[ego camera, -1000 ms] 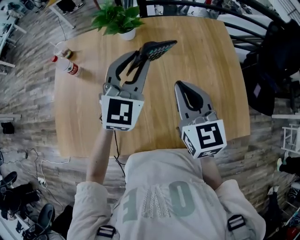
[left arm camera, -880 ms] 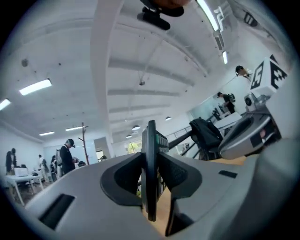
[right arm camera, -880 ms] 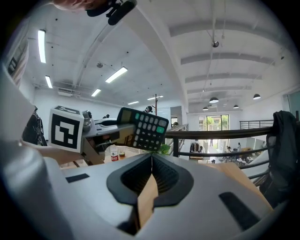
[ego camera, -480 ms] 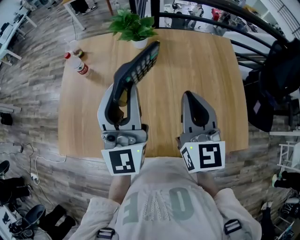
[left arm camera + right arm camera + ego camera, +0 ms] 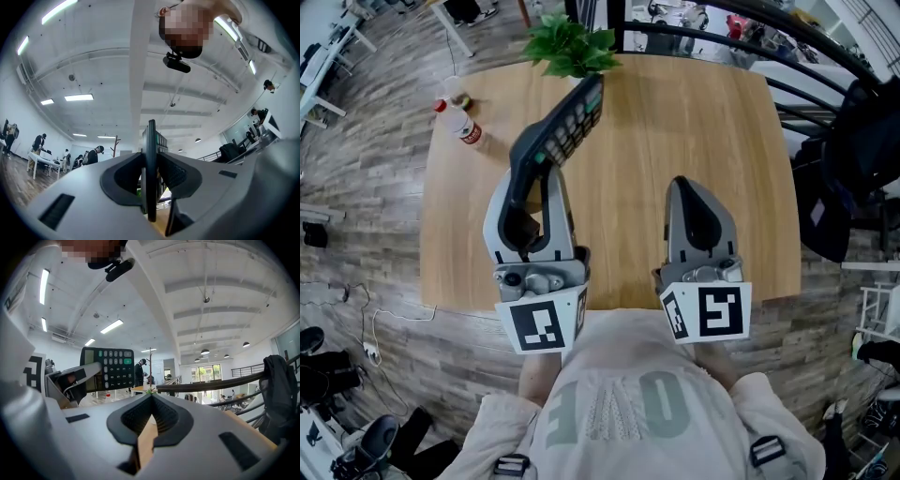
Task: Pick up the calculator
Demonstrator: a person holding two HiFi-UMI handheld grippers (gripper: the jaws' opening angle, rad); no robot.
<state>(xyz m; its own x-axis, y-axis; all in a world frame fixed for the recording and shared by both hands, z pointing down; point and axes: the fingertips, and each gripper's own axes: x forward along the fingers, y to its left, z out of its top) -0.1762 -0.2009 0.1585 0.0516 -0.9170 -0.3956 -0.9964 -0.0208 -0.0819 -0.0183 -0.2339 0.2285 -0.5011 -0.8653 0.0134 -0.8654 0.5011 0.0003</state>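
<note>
Black calculator (image 5: pixel 569 120) held tilted above the wooden counter (image 5: pixel 694 103), upper centre of the head view, lower end pinched in the left claw (image 5: pixel 531 157). Right claw (image 5: pixel 680 186) at centre right, pressed together, empty.

Left gripper view: calculator (image 5: pixel 151 164) edge-on at centre, clamped by the claw (image 5: pixel 151 187).

Right gripper view: claw (image 5: pixel 151 401) closed on nothing; calculator (image 5: pixel 110 369) at centre left, keys facing.

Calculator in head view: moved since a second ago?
Yes. The calculator, held in the left hand-held gripper, has drawn back toward the near edge of the table; its far end, earlier right of the potted plant, now overlaps it.
</note>
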